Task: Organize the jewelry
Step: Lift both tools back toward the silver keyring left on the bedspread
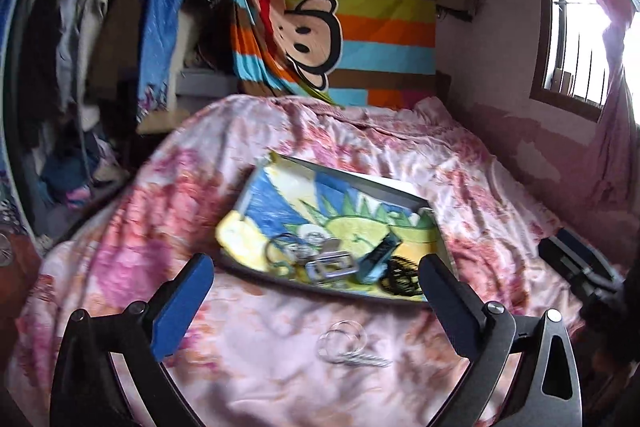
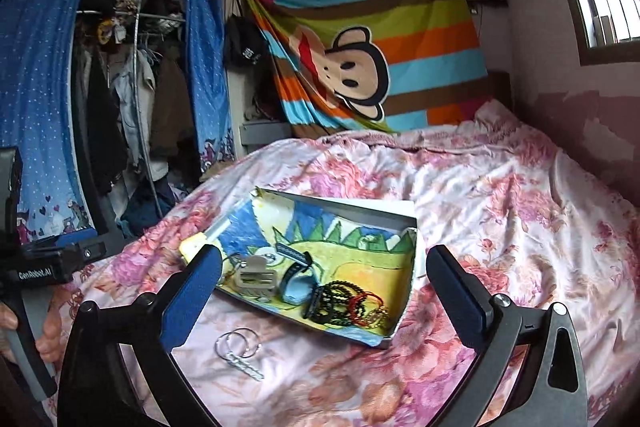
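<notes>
A shallow box (image 1: 240, 199) (image 2: 404, 307) with a colourful drawing inside lies on the bed. It holds a blue watch (image 1: 378, 259) (image 2: 298, 285), a metal buckle (image 1: 332, 265) (image 2: 256, 275), black bead bracelets (image 1: 402, 279) (image 2: 334, 301) and a red bracelet (image 2: 360, 303). A pair of silver hoop earrings with a pendant (image 1: 348, 345) (image 2: 240, 347) lies on the sheet in front of the box. My left gripper (image 1: 316, 275) is open and empty above them. My right gripper (image 2: 324, 267) is open and empty over the box's near edge.
The floral bed sheet (image 1: 480, 195) (image 2: 500, 187) covers the bed. A striped monkey blanket (image 1: 340, 23) (image 2: 380, 43) hangs at the head. A clothes rack (image 2: 132, 99) stands at the left, a window (image 1: 580, 27) at the right. The left gripper's body (image 2: 44, 263) shows in the right wrist view.
</notes>
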`<control>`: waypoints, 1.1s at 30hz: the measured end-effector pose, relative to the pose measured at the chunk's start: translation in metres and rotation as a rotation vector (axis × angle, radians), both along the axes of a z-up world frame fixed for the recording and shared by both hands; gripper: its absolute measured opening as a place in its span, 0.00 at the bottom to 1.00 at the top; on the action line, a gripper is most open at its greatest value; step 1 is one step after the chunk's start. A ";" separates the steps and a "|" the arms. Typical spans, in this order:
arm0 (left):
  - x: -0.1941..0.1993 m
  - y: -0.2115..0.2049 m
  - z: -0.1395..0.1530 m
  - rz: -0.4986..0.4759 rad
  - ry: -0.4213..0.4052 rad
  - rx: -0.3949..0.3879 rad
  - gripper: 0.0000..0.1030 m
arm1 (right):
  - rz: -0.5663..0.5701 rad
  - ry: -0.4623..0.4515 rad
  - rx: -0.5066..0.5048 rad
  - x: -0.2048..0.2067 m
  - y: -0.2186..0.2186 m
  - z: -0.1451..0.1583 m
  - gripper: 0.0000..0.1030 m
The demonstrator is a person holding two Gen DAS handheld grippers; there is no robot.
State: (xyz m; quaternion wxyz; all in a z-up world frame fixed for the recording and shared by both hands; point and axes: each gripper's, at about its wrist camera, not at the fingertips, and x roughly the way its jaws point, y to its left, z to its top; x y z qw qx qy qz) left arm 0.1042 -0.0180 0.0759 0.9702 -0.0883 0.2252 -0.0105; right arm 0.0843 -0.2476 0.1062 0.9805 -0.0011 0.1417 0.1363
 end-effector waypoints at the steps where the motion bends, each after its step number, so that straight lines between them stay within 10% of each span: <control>1: -0.004 0.004 -0.003 0.004 -0.002 0.010 1.00 | -0.002 -0.008 -0.003 -0.006 0.003 -0.001 0.97; 33: -0.053 0.025 -0.083 0.000 0.118 0.122 1.00 | 0.095 0.285 -0.113 -0.033 0.047 -0.101 0.98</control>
